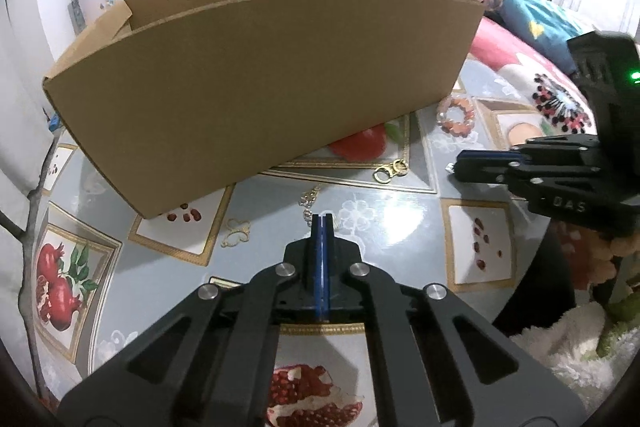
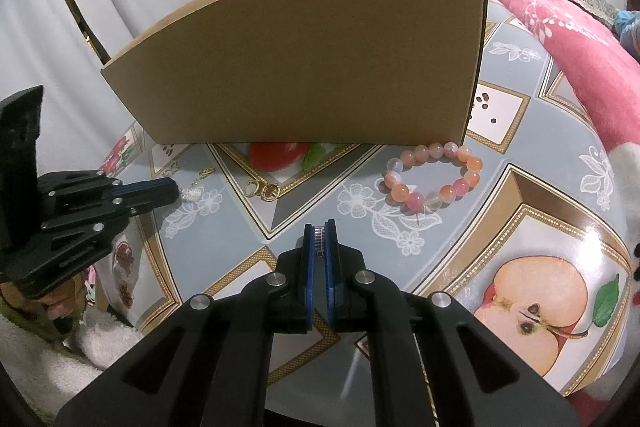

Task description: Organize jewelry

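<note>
Nearest my lens, my left gripper (image 1: 322, 221) has its blue pads pressed flat together on nothing, its tip just short of a thin gold chain (image 1: 309, 201) whose long axis runs away from me toward the cardboard box (image 1: 264, 95). Rightward lie the gold earrings (image 1: 391, 171), then the pink bead bracelet (image 2: 434, 175) flat beside the box's corner. My right gripper (image 2: 319, 227) pinches a small silvery ribbed piece (image 2: 319, 238), held above the table (image 2: 520, 131).
</note>
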Tool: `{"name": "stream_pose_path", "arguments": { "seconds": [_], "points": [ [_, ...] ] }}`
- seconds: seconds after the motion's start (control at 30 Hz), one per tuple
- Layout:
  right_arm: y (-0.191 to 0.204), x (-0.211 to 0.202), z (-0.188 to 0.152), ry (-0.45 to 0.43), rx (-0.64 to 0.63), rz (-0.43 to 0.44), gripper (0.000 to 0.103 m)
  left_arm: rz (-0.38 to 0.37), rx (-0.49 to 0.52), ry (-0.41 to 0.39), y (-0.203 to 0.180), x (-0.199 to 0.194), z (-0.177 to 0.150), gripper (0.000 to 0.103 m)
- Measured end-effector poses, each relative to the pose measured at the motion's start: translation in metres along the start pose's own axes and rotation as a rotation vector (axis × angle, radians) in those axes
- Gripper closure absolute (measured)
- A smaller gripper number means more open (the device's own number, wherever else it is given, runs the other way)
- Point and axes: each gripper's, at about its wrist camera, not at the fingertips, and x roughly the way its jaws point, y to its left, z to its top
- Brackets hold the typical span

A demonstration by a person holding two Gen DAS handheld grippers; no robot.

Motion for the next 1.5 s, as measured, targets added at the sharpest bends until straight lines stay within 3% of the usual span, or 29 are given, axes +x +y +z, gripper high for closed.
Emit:
{"name": "stream_pose_path", "arguments": {
  "seconds": [0.43, 0.57, 0.67, 1.13, 1.5],
  "points": [
    [-0.005, -0.007, 0.0, 0.01, 0.001, 0.033, 0.096, -0.025, -0.038, -0.037, 0.01, -0.01, -0.002, 0.103],
    [-0.002, -0.01, -0.002, 0.021, -0.027, 0.019, 0.083, -0.025, -0.042, -0.032, 0.012, -0.007, -0.004, 0.103],
    [0.001, -0.01, -0.003, 0.023, -0.048, 0.001, 0.082, -0.028, -0.044, -0.032, 0.012, -0.005, -0.004, 0.103],
    [0.023, 0.006, 0.002, 0.009, -0.146, -0.118, 0.083, -0.034, -0.041, -0.039, 0.012, -0.004, -0.006, 0.103],
    [0.026, 0.005, 0.0, 0.01, -0.152, -0.098, 0.098, -0.037, -0.052, -0.056, 0.016, -0.007, -0.008, 0.103]
  ]
}}
